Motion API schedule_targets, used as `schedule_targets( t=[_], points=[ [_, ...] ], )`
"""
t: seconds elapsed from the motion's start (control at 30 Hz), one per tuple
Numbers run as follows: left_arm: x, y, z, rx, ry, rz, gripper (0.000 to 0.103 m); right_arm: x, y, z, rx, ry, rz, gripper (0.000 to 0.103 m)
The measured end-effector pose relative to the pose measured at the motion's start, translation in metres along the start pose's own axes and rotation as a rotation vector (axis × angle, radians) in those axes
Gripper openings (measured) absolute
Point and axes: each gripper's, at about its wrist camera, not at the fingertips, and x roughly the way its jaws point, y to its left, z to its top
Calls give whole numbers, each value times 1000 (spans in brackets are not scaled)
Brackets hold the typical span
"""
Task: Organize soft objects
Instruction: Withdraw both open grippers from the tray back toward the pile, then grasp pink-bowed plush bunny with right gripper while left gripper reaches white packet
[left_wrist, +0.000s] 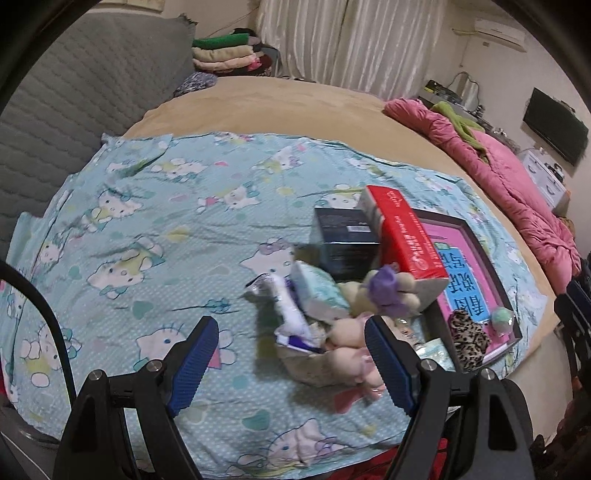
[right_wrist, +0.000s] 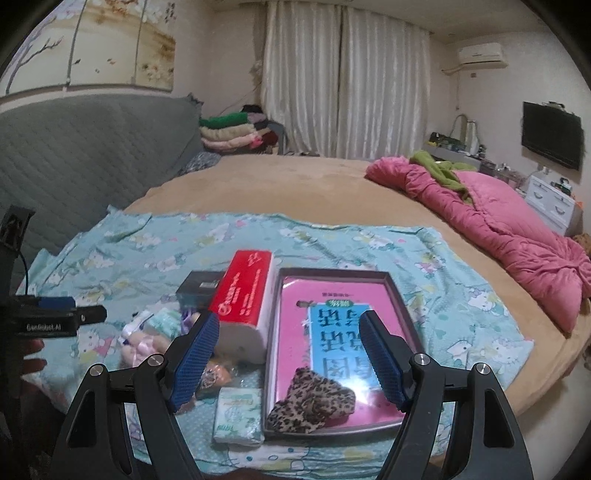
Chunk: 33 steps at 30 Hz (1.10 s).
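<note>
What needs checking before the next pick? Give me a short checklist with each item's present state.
1. Left gripper open and empty: ok.
2. Right gripper open and empty: ok.
3. Leopard-print cloth already inside the dark tray: ok.
4. Plush toys lie clear for a clean grasp: not ok, piled against a tissue pack and wrappers.
5. Red box stands clear of the tray: not ok, it lies tight along the tray's left rim.
6. Which plush toy sits loose on top: cannot tell, the view is blurred.
</note>
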Motion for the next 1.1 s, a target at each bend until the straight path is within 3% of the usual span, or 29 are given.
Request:
schedule_targets(
  t=[0.6, 0.83, 1.1],
  points=[
    [23, 33, -15, -42, 31, -25, 81, 28, 51, -32, -191, 81, 99, 79],
    [46, 46, -18, -116, 66, -74, 81, 53, 77, -44, -285, 113, 141, 79],
    [70, 40, -13, -108, 77, -98, 80, 74, 103, -55, -359, 118, 194, 79]
  ],
)
